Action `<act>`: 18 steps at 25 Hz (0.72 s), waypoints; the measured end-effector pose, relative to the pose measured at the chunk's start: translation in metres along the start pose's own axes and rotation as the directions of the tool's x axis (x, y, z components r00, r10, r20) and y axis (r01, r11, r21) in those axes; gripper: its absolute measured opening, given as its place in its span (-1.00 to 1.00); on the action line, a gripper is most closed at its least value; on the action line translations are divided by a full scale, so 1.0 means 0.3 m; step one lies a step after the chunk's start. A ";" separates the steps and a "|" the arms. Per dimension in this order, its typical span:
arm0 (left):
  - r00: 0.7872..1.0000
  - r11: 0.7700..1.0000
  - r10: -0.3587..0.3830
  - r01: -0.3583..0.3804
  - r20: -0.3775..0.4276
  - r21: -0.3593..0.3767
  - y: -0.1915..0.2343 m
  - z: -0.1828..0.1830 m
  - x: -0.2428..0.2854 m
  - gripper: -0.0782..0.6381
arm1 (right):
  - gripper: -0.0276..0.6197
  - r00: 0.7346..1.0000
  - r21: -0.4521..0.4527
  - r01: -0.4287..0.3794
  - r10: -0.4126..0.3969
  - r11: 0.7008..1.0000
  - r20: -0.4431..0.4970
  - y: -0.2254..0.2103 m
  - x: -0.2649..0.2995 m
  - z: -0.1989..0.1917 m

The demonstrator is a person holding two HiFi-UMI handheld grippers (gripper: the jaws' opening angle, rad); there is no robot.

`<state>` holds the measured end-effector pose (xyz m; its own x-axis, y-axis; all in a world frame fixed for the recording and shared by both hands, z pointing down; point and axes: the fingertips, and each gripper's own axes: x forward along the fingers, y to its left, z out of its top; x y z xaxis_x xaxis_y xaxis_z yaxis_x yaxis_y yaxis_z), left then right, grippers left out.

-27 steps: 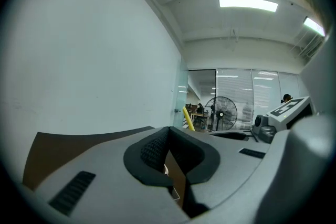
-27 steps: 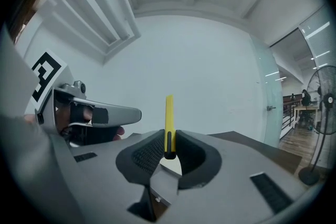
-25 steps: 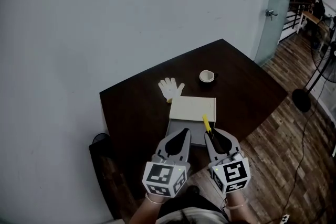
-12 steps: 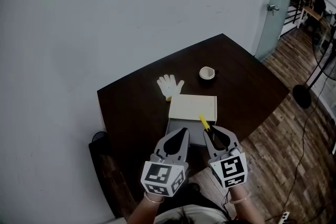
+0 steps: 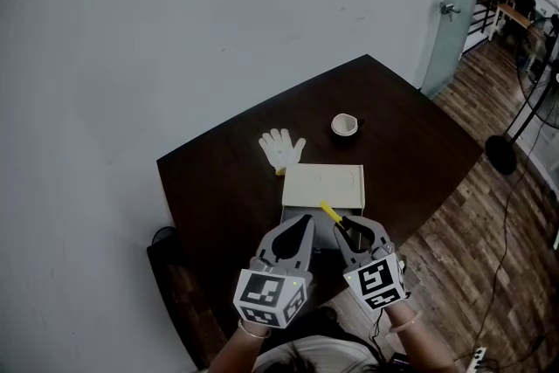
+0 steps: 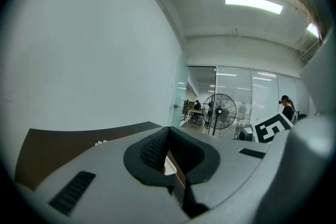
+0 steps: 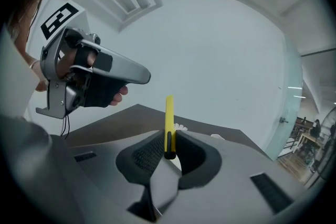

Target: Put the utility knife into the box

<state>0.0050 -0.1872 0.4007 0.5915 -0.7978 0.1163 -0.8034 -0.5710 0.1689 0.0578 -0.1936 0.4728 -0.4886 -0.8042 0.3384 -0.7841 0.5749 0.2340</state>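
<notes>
The R gripper, i.e. the right gripper point(image 5: 346, 228), sits at lower centre of the head view. It is clamped on the utility knife point(image 5: 329, 211). In the right gripper view the pads pinch the knife's point(image 7: 169, 118) dark butt end, and the yellow body sticks straight out past the tips.

In the head view the knife's long axis runs diagonally, lower right to upper left. Its free end lies over the lower edge of the box point(image 5: 323, 186).

The box is directly above the jaw tips in frame, at approx. centre of the dark table point(image 5: 218, 188). It has a cream top panel with a grey part along its lower edge, half hidden by the grippers, so I can't tell how open it is.

The left gripper point(image 5: 303, 223) is just beside the right 1, at lower centre-left. Its jaws are pressed together with nothing between them. The right is the 1 to act: carry the knife up-frame and let go.

A white glove point(image 5: 281, 148) and a cup point(image 5: 344, 126) lie farther up, well clear.
</notes>
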 end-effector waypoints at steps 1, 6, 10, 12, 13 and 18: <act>1.000 1.000 -0.003 0.003 0.000 0.000 0.007 0.000 0.005 -0.73 | -0.69 1.000 -0.015 -0.007 0.007 1.000 -0.009 0.003 0.013 -0.008; 1.000 1.000 -0.007 0.007 -0.005 -0.006 0.036 -0.007 0.017 -0.73 | -0.69 0.998 -0.062 -0.043 0.039 0.997 -0.058 0.023 0.071 -0.053; 1.000 1.000 -0.005 0.005 -0.012 -0.010 0.060 -0.022 0.028 -0.73 | -0.69 0.994 -0.083 -0.071 0.064 0.994 -0.088 0.042 0.120 -0.092; 1.000 1.000 -0.003 0.003 -0.015 -0.011 0.071 -0.029 0.033 -0.73 | -0.69 0.992 -0.095 -0.083 0.073 0.992 -0.105 0.047 0.142 -0.112; 1.000 1.000 -0.003 0.003 -0.016 -0.013 0.077 -0.032 0.035 -0.73 | -0.69 0.990 -0.100 -0.089 0.077 0.991 -0.116 0.050 0.152 -0.124; 1.000 1.000 0.005 -0.005 -0.020 -0.026 0.103 -0.053 0.041 -0.73 | -0.69 0.982 -0.129 -0.120 0.099 0.984 -0.158 0.062 0.196 -0.178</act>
<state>-0.0115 -0.2117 0.4229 0.5890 -0.7966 0.1364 -0.8044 -0.5616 0.1937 0.0351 -0.2221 0.5455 -0.4974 -0.7094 0.4994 -0.6639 0.6818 0.3073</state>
